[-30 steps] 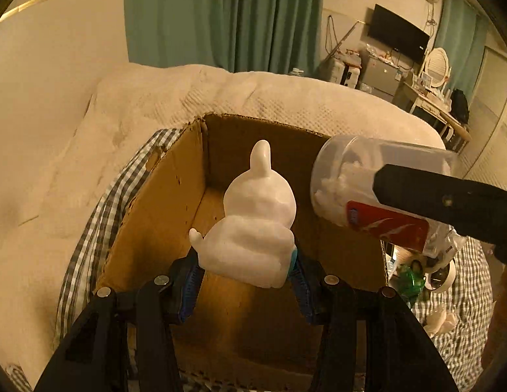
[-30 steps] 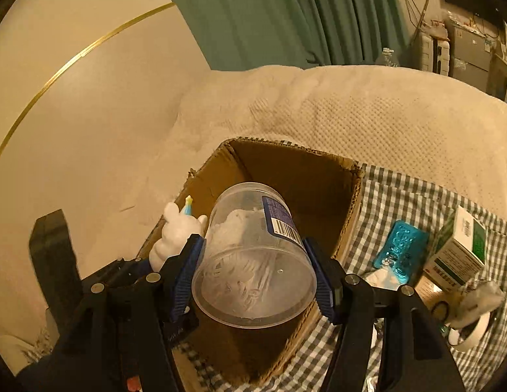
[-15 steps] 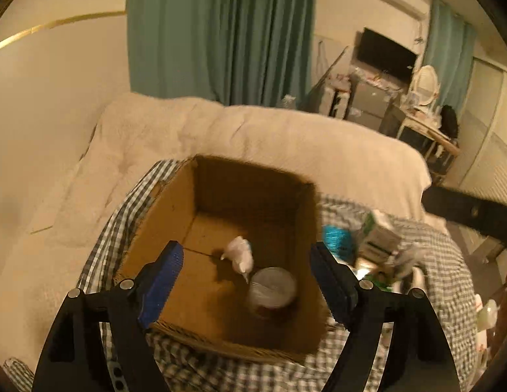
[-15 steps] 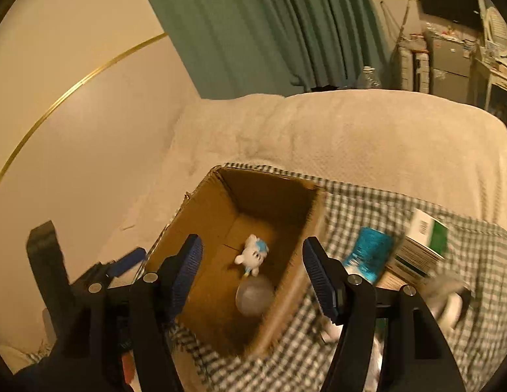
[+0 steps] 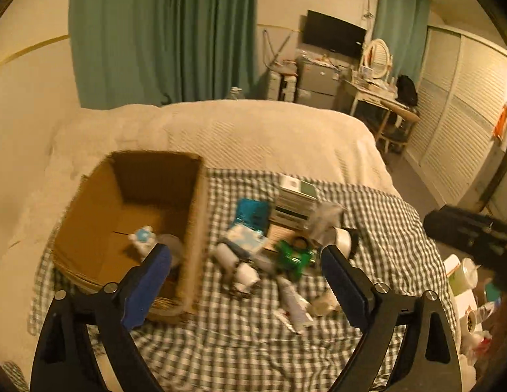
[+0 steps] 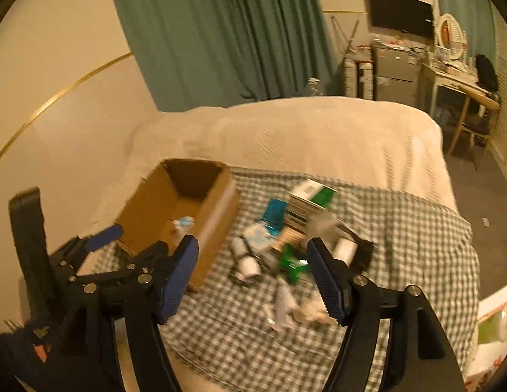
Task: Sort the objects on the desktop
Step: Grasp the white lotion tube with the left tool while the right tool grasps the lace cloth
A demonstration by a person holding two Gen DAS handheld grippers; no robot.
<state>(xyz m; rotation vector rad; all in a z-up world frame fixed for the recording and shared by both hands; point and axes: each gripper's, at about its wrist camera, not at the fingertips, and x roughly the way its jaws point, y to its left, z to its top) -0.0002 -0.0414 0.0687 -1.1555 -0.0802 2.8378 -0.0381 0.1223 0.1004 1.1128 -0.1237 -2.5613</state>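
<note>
both hand-held grippers hang empty above a bed, between one drop and the next pick in a sorting job. the left hand-held gripper (image 5: 246,269) has its blue pads spread wide with nothing between them; the right hand-held gripper (image 6: 253,269) is likewise spread and holds nothing. the cardboard box (image 5: 194,228) sits at about 9 o'clock on the checked cloth (image 5: 384,228), and inside it lie a small white figurine with a blue face (image 5: 143,237) and, just beside it toward 3 o'clock, a pale round container partly hidden by the left pad. the unsorted heap lies at the centre of the cloth: a teal packet (image 5: 251,212), a green-and-white carton (image 5: 297,192) at 12 o'clock of the heap, a green toy (image 5: 292,256), a white tube (image 5: 294,303) at 6 o'clock, and a white roll (image 5: 341,236) at 3 o'clock. motion blur smears the finer detail. judged from the layout, the next move calls for lowering an open hand-held gripper over one loose item, closing on it squarely, then carrying it toward 9 o'clock over the box wall.
</note>
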